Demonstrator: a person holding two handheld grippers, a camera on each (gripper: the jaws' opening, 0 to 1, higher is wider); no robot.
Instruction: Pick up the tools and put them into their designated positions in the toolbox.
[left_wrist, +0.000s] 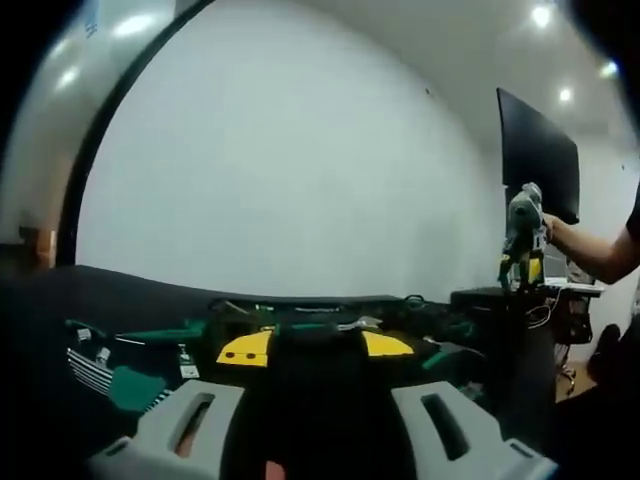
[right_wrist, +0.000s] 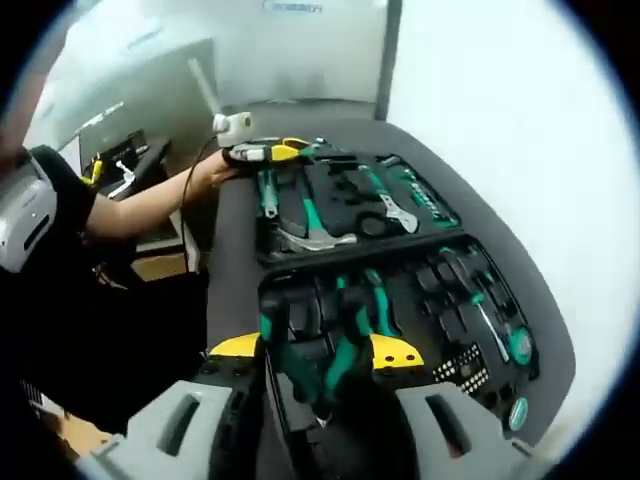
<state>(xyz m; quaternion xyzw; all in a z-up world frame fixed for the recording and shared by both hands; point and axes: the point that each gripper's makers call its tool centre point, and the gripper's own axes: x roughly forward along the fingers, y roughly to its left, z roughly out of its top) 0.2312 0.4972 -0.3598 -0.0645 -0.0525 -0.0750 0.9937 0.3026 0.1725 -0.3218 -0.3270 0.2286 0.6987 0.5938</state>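
Note:
The open toolbox (right_wrist: 232, 300) lies on a dark table, both halves lined with black foam. Its far half holds a wrench (right_wrist: 392, 208) and other green-handled tools. The near half holds pliers (right_wrist: 380, 305), screwdrivers and sockets. My right gripper (right_wrist: 315, 350) hovers above the near half, its yellow-tipped jaws shut on green-handled pliers (right_wrist: 330, 365). My left gripper (right_wrist: 255, 152) rests low at the toolbox's far corner, held by a hand. In the left gripper view its jaws (left_wrist: 315, 346) stand apart with a dark shape between them. The right gripper (left_wrist: 522, 238) is raised at the right.
A white wall runs behind the table in both views. A dark monitor (left_wrist: 538, 155) and a cluttered desk (left_wrist: 560, 295) stand to the right. The person's arm (right_wrist: 140, 210) and body lie along the toolbox's left side, by another desk (right_wrist: 130, 160).

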